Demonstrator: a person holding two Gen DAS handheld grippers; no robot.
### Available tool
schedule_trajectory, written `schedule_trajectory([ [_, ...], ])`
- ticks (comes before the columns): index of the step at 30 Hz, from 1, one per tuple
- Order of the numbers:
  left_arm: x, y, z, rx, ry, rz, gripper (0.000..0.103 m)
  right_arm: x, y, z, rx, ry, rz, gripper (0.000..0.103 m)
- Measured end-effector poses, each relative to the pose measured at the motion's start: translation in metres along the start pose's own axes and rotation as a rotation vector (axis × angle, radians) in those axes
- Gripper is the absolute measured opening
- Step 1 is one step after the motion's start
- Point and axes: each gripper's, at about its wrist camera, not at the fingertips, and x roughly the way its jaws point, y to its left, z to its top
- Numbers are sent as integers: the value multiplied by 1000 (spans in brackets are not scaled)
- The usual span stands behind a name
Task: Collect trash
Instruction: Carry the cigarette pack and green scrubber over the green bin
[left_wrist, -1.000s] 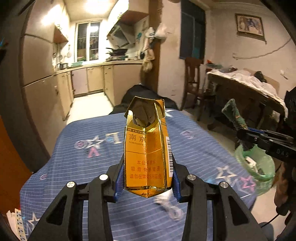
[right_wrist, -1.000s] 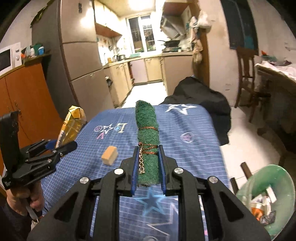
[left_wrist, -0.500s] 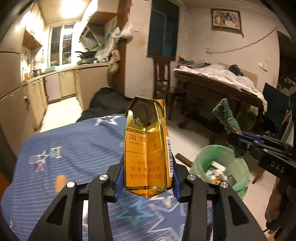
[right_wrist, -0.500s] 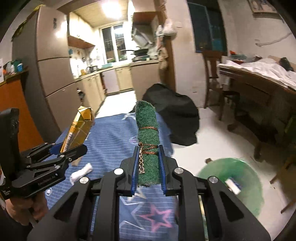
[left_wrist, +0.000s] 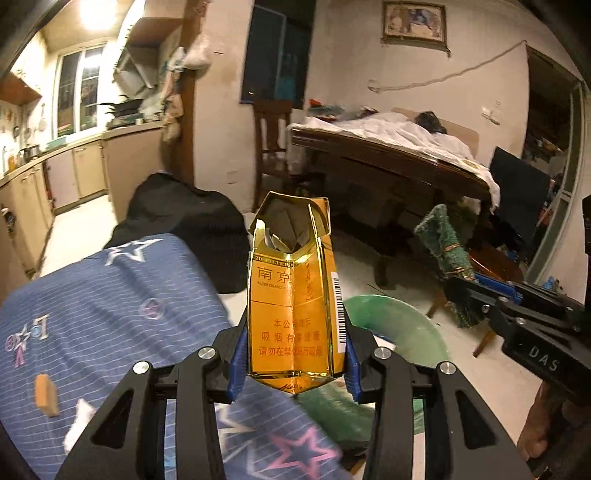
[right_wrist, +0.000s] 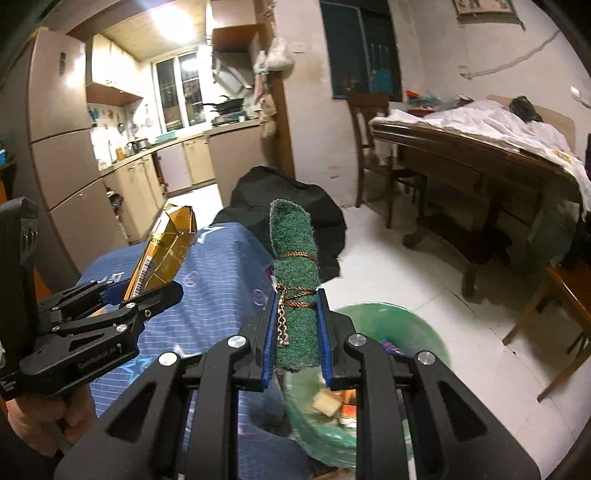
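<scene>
My left gripper (left_wrist: 293, 363) is shut on an empty golden cigarette pack (left_wrist: 291, 306), held upright above the table's right edge; the pack also shows in the right wrist view (right_wrist: 164, 254). My right gripper (right_wrist: 297, 332) is shut on a rolled green scouring pad tied with copper wire (right_wrist: 295, 280), seen also in the left wrist view (left_wrist: 443, 243). Both hang near a green-lined trash bin (right_wrist: 391, 325) on the floor, with scraps inside; the bin also shows behind the pack (left_wrist: 399, 325).
The blue star-patterned tablecloth (left_wrist: 110, 306) carries a small orange block (left_wrist: 46, 395) and a white crumpled scrap (left_wrist: 79, 424). A black bag (right_wrist: 295, 199) lies past the table. A wooden table (right_wrist: 472, 155) and chair (right_wrist: 373, 140) stand at the right.
Both grippers have swung right, from over the table toward the green bin. The bin has come closer in both views. Both grips are unchanged.
</scene>
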Motion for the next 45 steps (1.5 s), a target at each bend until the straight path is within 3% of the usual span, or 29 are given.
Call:
schedule_trajectory([
  [10,88,-56,6,34,179,-110,43,30,-60,-2,55,154,-57,18],
  [19,160,-59,1,25,333,-150,43,70,-91,-19,128,311,-29,19],
  [25,198,-62,-5,35,404,-151,43,85,-103,-26,150,362,-34,20],
  [45,219,-67,-18,39,430,-145,44,92,-120,-31,173,391,-27,20],
])
